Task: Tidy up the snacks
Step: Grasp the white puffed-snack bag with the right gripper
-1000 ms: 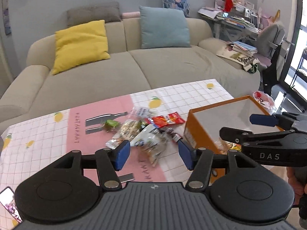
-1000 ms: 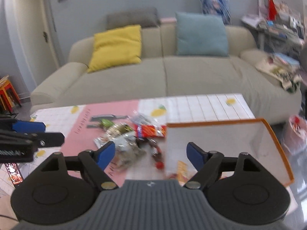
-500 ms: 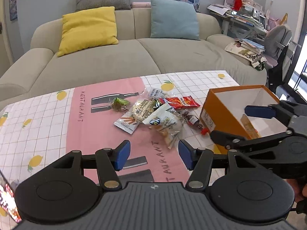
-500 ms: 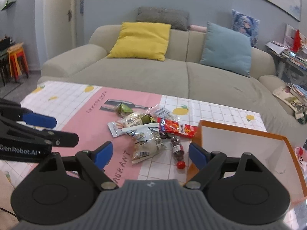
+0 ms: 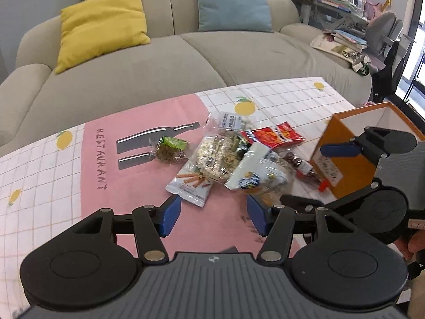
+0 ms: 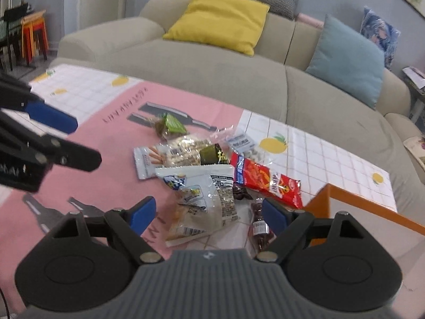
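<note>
While spread apart and empty at lower centre, left gripper point(image 5: 213, 214) and right gripper point(image 6: 208, 214) above snack packets point(image 6: 202, 186); orange box point(image 5: 342, 159) at right edge.

wrist views, angled down; shared snack pile point(image 5: 233, 156)

The snack packets point(image 6: 204, 186) are glossy, crinkled plastic film. The bench point(image 5: 53, 175) wears a smooth printed cloth. The sofa point(image 5: 148, 61) is matt woven fabric.
</note>
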